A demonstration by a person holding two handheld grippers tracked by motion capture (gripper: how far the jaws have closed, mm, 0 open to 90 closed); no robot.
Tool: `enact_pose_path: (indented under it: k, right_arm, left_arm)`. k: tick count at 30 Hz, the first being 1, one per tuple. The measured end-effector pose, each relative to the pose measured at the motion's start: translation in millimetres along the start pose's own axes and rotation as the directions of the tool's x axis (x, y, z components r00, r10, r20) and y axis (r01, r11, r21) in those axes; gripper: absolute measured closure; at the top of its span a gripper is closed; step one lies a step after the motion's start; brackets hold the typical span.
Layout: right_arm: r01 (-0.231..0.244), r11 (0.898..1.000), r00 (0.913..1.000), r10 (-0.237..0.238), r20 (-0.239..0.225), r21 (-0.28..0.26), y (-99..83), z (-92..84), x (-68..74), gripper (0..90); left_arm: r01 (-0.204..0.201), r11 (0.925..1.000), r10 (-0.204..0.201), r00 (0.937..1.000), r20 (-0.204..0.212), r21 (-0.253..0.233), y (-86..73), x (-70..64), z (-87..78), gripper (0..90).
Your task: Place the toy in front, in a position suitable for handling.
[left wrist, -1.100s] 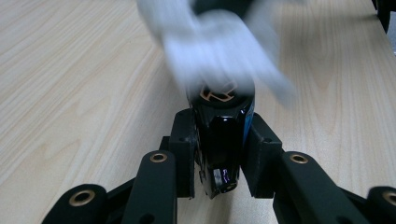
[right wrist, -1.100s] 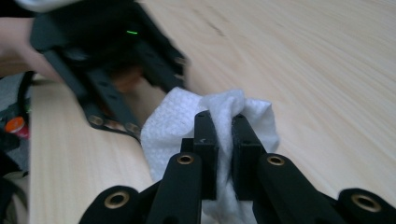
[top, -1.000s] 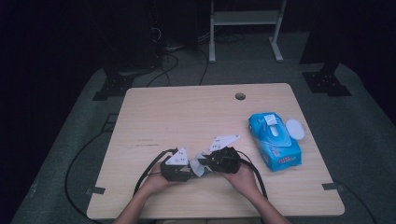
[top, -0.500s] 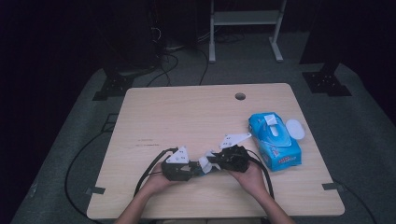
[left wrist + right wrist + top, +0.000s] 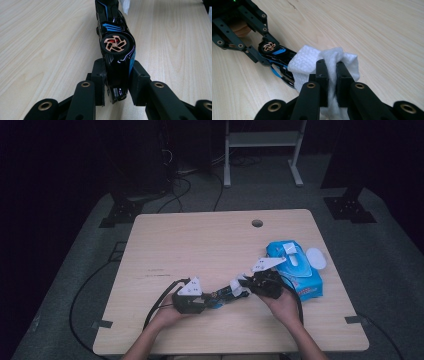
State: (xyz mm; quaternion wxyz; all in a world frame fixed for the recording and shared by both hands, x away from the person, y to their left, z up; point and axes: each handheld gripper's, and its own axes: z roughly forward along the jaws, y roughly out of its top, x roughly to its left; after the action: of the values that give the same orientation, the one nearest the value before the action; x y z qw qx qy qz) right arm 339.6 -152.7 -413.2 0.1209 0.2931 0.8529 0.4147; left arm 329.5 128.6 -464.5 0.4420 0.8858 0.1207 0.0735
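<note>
The pale wooden table [image 5: 200, 245] has wide bare room across its far and left parts, while the work sits close to the near edge, in front of the person. The left gripper [image 5: 117, 82] is clamped on 1 end of a glossy black toy car with blue stripes and copper-coloured wheels [image 5: 116, 47], which lies on its side just above the tabletop, its other end pointing toward the right gripper [image 5: 329, 75]. That gripper's jaws are pressed together on a white textured wet wipe [image 5: 312, 62], and the wipe lies against the car's far end. Just beside the right hand [image 5: 285, 305], toward the table's right edge, lies a blue soft pack of wipes [image 5: 300, 270] with its white lid flipped open, narrowing the room on that side. A small round hole [image 5: 257, 223] sits near the far edge.
</note>
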Motion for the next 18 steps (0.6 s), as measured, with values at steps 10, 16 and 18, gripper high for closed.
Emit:
enact_pose_path:
  k: [10,16,18]
  right_arm:
    - [-0.089,0.996,0.9959,0.09,0.01,-0.014,-10.9,-9.9,-22.8,82.6]
    - [-0.024,0.999,0.9986,0.023,-0.047,-0.021,-4.3,1.9,-4.4,82.3]
    - [-0.038,0.999,0.9979,0.037,-0.053,-0.019,-5.2,0.8,-9.1,82.3]
  left_arm:
    - [-0.008,1.0,0.008,1.0,0.002,0.005,-0.7,0.6,-2.0,69.8]
    - [-0.003,1.0,0.003,1.0,0.005,0.006,-1.4,1.3,-3.4,69.8]
    - [-0.006,1.0,0.006,1.0,0.002,0.006,-1.6,1.0,-3.6,69.9]
